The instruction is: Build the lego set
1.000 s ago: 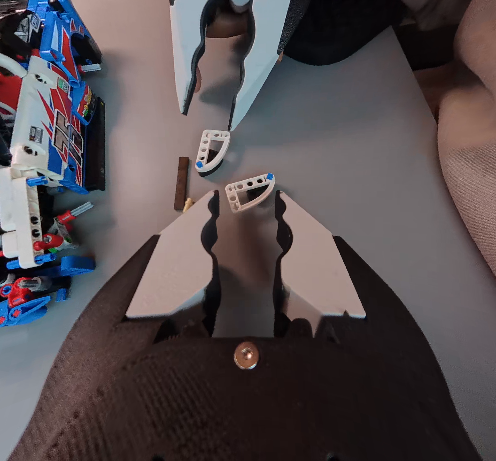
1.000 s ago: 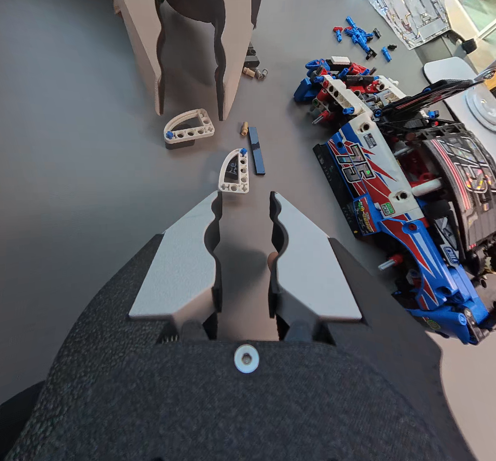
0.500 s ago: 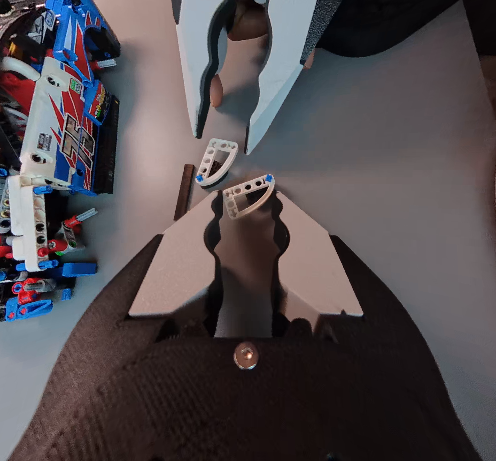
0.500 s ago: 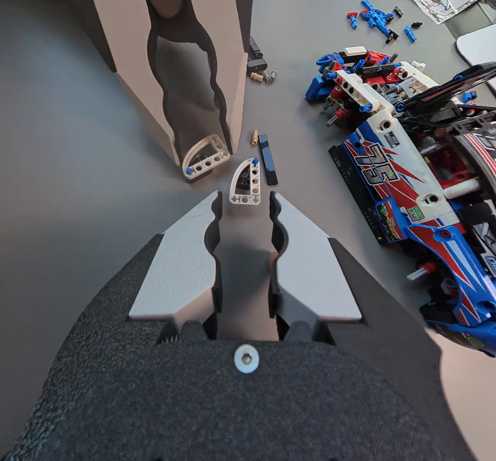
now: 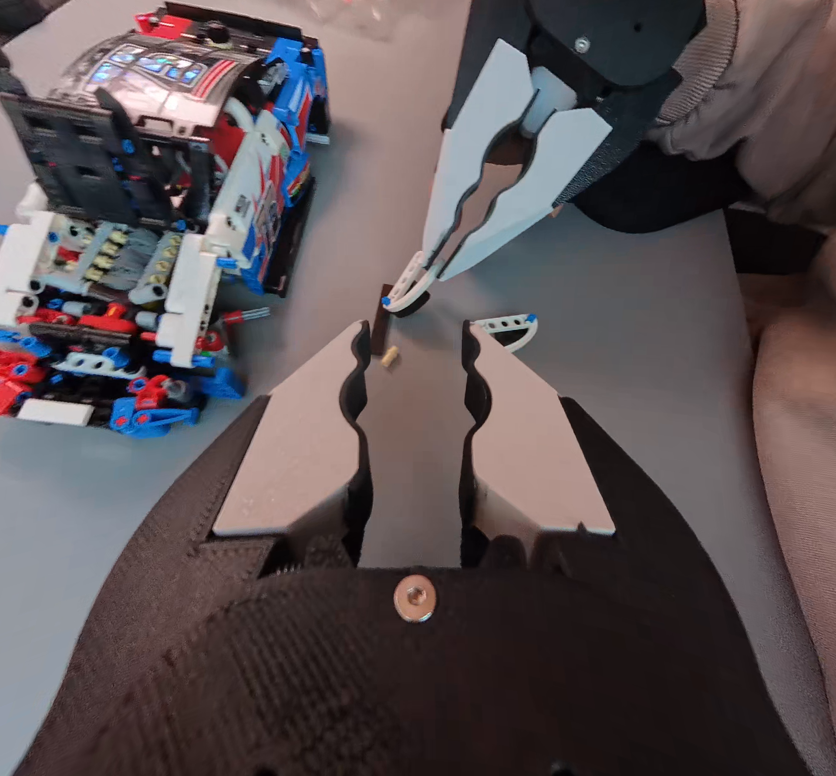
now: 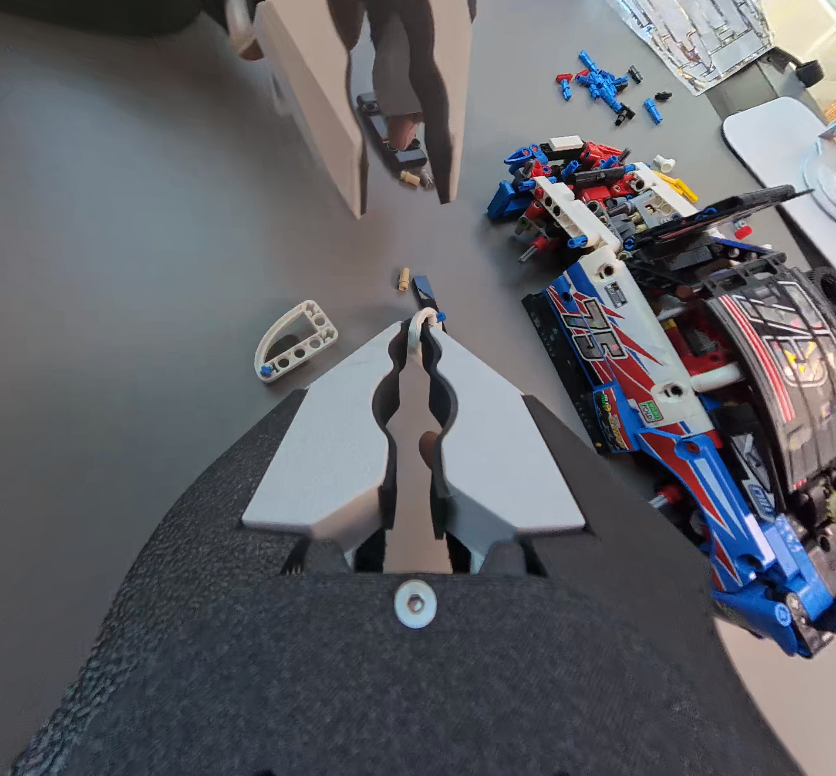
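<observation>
The right gripper (image 6: 418, 331) is clamping its fingertips on a white curved lego panel (image 6: 420, 324), gripping it by its thin edge so that the piece is standing on end, its small blue pin pointing toward the lego race car (image 6: 651, 374). In the left wrist view the same panel (image 5: 409, 286) is hanging from those tips with its lower corner touching or almost touching the grey table (image 5: 588, 347); contact cannot be settled. The left gripper (image 5: 411, 331) is hovering with its jaws spread wide and nothing between them. A second white curved panel (image 6: 296, 340) is lying flat on the table on the side of the held panel away from the car, just beside the left gripper's finger (image 5: 506, 415) in the left wrist view. A dark flat strip (image 6: 427, 295) and a tan pin (image 6: 404, 279) are lying just beyond the held panel, between it and the car's long side. The car is sitting near the table's far edge, with loose blue pins (image 6: 601, 85) and a clear plastic bag (image 6: 687, 8) past its nose. The stretch of table on the far side of the flat panel from the car is offering broad bare room, while the gap between the held panel and the car's black side skirt is narrow. A person's beige sleeve (image 5: 769, 76) is bordering the table behind the right gripper.
</observation>
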A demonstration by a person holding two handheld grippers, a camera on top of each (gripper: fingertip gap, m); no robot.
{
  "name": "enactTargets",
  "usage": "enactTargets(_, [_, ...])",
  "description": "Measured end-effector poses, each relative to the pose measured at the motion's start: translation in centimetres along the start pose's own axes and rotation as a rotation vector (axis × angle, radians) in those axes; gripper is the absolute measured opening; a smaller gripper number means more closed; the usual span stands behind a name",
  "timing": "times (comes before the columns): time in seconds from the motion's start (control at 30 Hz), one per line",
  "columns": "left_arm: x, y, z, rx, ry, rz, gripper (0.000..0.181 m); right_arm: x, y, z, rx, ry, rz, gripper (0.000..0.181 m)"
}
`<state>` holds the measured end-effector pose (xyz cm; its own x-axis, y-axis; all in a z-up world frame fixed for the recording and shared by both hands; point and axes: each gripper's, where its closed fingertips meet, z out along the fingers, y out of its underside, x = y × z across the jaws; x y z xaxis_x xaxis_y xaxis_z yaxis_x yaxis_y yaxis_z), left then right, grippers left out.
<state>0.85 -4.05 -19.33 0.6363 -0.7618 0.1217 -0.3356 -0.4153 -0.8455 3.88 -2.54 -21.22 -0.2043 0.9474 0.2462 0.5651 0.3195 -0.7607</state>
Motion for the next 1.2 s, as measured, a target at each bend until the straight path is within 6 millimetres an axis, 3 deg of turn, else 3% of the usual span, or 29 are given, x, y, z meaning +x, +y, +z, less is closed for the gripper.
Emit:
enactTargets(0.13, [-1.9,0.9,-0.3,-0.013,-0.039,-0.026,0.034,-0.4,-0.2,1.2,-0.046,-0.03,-0.04,0.002])
enactTargets(0.33, [-2.2,1.3,0.3,-0.024,-0.079,0.041,0.031,0.0,-1.4,1.0,0.006,-0.027,-0.02,0.002])
enactTargets(0.47, [-3.2,-0.2,-0.3,0.079,-0.141,0.049,0.033,3.1,-3.6,-0.5,0.119,0.042,0.058,0.016])
enactTargets(0.63, [-6.5,-1.3,-2.2,0.189,-0.313,0.071,0.034,7.6,-6.6,-2.6,0.417,0.157,0.192,0.024])
enactTargets(0.73, [-8.4,-1.9,-3.8,0.259,-0.412,0.076,0.034,9.5,-6.1,-3.9,0.577,0.268,0.278,0.024])
enactTargets(0.87, [-10.1,-2.6,-5.6,0.347,-0.507,0.075,0.035,9.9,-4.7,-4.9,0.615,0.325,0.347,0.024])
enactTargets(1.2, [-11.6,-3.7,-8.5,0.472,-0.63,0.074,0.033,9.8,-5.6,-6.1,0.665,0.366,0.316,0.022])
